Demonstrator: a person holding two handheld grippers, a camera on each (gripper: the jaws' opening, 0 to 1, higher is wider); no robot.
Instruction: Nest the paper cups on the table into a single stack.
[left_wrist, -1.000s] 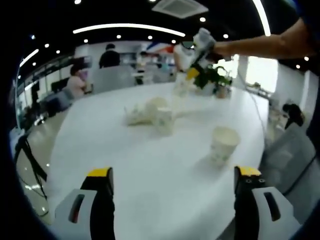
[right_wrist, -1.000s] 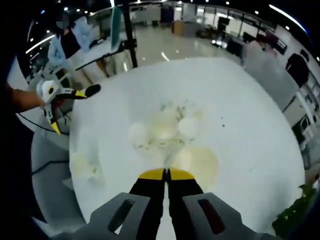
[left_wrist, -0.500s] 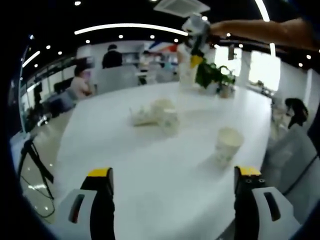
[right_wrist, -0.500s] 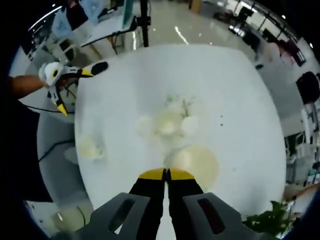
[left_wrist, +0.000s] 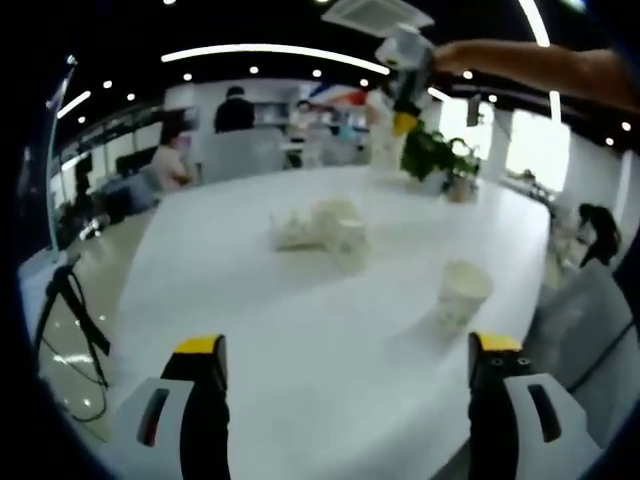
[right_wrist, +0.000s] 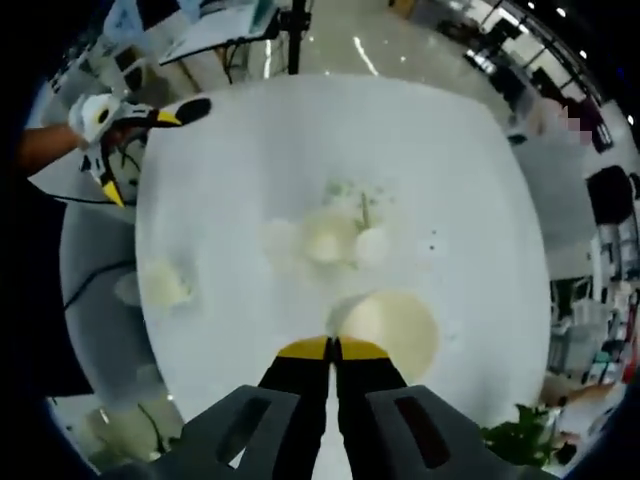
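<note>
Change: since the earlier frames the right gripper has risen higher above the table; in its own view the table looks smaller and more of the floor shows around it. The held cup stays in its jaws. The left gripper has stayed low over the near edge, jaws wide.
Left gripper (left_wrist: 348, 360): released; two black jaws with yellow tips stand wide apart, nothing between them. In the right gripper view it shows small at the upper left (right_wrist: 150, 125), held by a hand.
Right gripper (right_wrist: 332, 348): clenched on a cup (right_wrist: 388, 330); the yellow tips meet on the near rim, and the round cream mouth opens just beyond them. In the left gripper view it hangs high above the far side of the table (left_wrist: 402, 75), with a pale cup below it, blurred.
Table (left_wrist: 270, 330): round, smooth, white, a little glossy.
Cluster (left_wrist: 322, 226): pale paper cups grouped near the table's middle, some lying on the side, one upright; a faint greenish print shows on them. How many they are, I cannot tell. From above they show as cream circles touching each other (right_wrist: 330, 238).
Single cup (left_wrist: 462, 295): upright, tapered paper, cream with a faint pattern, well apart from the cluster, near the table's edge. From above it is a round pale mouth (right_wrist: 163, 284).
Plant (left_wrist: 432, 155): green leaves in a small pot at the far edge.
Arm (left_wrist: 545, 70): bare forearm reaching to the right gripper.
</note>
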